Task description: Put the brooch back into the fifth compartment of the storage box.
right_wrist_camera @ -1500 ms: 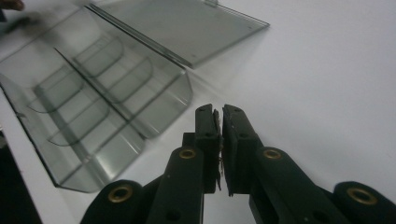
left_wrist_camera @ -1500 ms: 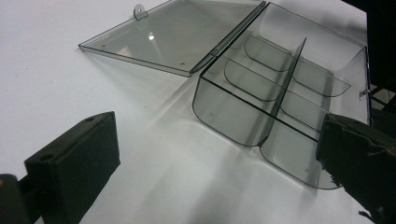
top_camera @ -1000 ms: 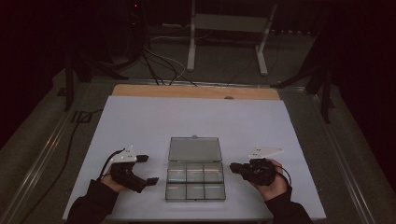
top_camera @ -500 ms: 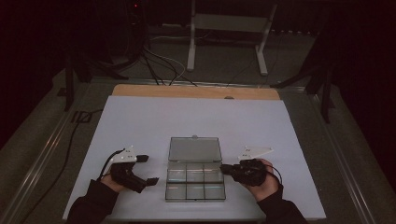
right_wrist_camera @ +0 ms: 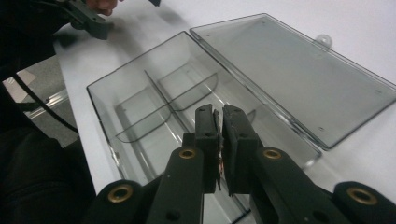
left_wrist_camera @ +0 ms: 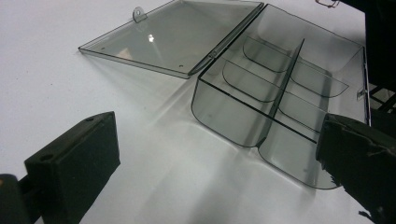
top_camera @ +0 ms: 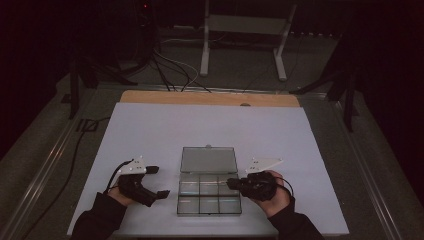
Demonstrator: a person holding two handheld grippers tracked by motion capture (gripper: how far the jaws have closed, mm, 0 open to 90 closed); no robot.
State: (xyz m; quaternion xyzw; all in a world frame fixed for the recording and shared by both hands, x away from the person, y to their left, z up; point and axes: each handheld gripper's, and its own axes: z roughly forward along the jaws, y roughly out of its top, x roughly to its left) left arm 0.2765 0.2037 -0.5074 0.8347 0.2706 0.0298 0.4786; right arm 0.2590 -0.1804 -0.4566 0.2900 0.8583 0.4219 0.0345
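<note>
A clear plastic compartment box (top_camera: 209,212) sits open near the table's front edge. Its lid (top_camera: 208,160) lies flat behind it. The compartments look empty. My left gripper (top_camera: 158,181) rests on the table to the left of the box, jaws wide open with nothing between them. In the left gripper view the box's curved wall (left_wrist_camera: 233,116) and the lid (left_wrist_camera: 182,37) lie ahead of that left gripper (left_wrist_camera: 219,140). My right gripper (top_camera: 230,183) is shut, its tips over the box's right-hand rim. In the right gripper view this right gripper (right_wrist_camera: 218,114) hangs above the dividers of the box (right_wrist_camera: 135,63).
A white sheet (top_camera: 210,130) covers the table, with a wooden strip (top_camera: 210,98) along its far edge. A metal stand (top_camera: 245,30) and cables (top_camera: 165,70) lie on the dark floor beyond. The left gripper (right_wrist_camera: 88,21) shows at the top left of the right gripper view.
My right gripper has moved left, from beside the box to over its right-hand rim, still shut. The left gripper and the box have stayed where they were.
</note>
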